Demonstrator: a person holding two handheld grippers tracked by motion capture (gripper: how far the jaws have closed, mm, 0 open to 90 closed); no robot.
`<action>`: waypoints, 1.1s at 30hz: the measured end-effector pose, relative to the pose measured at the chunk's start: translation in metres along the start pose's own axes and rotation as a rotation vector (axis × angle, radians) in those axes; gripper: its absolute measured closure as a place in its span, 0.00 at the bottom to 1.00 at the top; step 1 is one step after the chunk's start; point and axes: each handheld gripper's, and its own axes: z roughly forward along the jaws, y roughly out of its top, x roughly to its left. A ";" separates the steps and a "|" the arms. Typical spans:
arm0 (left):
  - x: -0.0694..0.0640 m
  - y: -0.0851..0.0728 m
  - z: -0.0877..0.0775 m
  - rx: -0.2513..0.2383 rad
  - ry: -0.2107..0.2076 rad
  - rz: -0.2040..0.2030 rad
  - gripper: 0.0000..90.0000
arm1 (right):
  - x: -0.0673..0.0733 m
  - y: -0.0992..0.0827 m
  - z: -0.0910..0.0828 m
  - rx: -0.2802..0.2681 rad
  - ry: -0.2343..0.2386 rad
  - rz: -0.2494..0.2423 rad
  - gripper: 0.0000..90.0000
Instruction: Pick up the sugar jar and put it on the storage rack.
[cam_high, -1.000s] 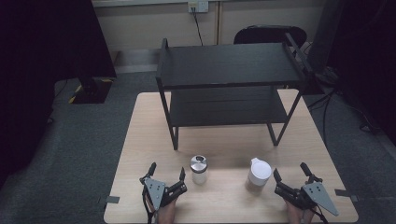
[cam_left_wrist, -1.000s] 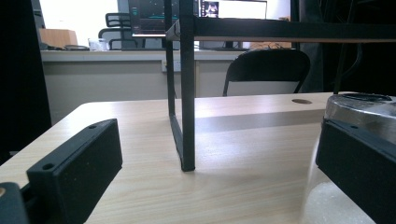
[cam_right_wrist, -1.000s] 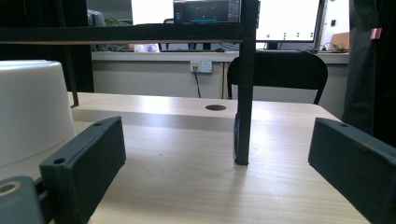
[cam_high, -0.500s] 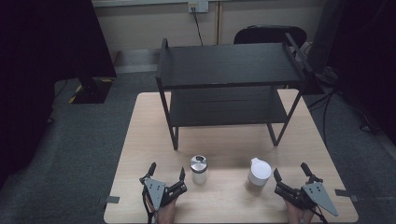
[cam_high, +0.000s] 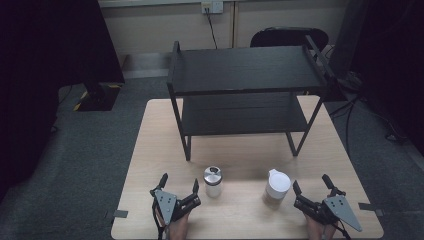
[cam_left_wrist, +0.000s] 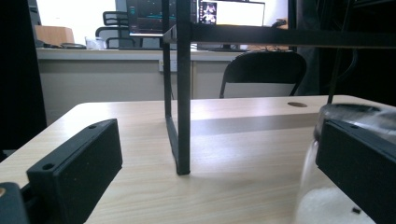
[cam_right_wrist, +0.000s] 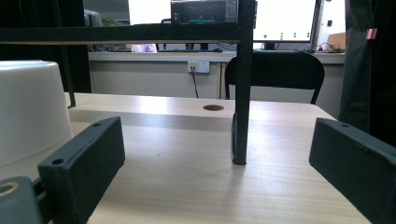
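Right now the metal-lidded jar (cam_high: 212, 181) stands at lower centre of the high view, just right of my left gripper (cam_high: 178, 188), and the white-lidded jar (cam_high: 276, 187) just left of my right gripper (cam_high: 314, 191). Both grippers' jaws gape, empty. Contents look powdery, perhaps. I should square up, then close below the lids.

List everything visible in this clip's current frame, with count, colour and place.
Shelf rack: one, black, two tiers, on the table's far half.
Jar: one, clear with silver lid, near edge, beside the left gripper.
Lidded container: one, white lid, near edge, beside the right gripper.
Table: one, light wood.
Chair: one, black, behind the table.
Left gripper: black, open, holding nothing.
Right gripper: black, open, holding nothing.
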 end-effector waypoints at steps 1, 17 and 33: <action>0.000 0.001 -0.001 -0.005 -0.005 -0.001 0.00 | 0.001 0.000 0.000 0.001 -0.005 0.000 0.03; 0.005 0.033 -0.007 -0.033 -0.102 -0.042 0.00 | 0.002 0.000 0.000 0.001 -0.009 0.000 0.03; 0.000 0.046 0.004 -0.022 -0.178 -0.037 0.00 | 0.002 0.000 0.000 0.001 -0.009 0.000 0.03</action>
